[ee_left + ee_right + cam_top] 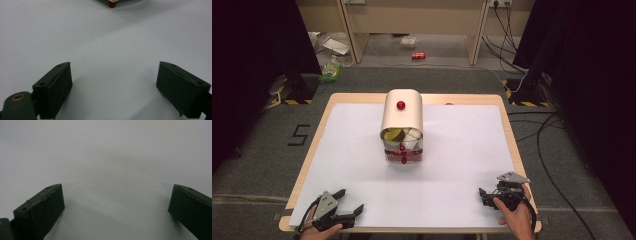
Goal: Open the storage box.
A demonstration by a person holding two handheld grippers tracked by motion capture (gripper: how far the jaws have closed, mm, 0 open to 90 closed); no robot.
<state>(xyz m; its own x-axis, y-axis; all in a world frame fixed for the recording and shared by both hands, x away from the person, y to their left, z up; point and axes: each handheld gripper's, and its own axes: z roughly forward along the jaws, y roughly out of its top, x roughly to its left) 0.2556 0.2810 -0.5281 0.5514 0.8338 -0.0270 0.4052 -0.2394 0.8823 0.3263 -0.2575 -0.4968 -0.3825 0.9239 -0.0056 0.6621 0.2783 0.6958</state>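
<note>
Now | cream round-topped metal bread-bin-like box with red knob (402, 125): mid-table, long axis running away from person | left gripper (348, 202): wide open, empty, slightly nearer | right gripper (484, 195): wide open, empty | contents maybe cups, unclear

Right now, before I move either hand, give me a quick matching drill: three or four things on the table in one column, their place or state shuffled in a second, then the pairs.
Things:
1. left tongs
2. right tongs
3. beige container
4. red knob

Places or states:
A. on top of the curved lid
B. open, at the near right corner of the white sheet
C. mid-table, with round things showing in its open front
D. open, at the near left corner

Pairs: 1-D, 2-B, 3-C, 4-A
</note>
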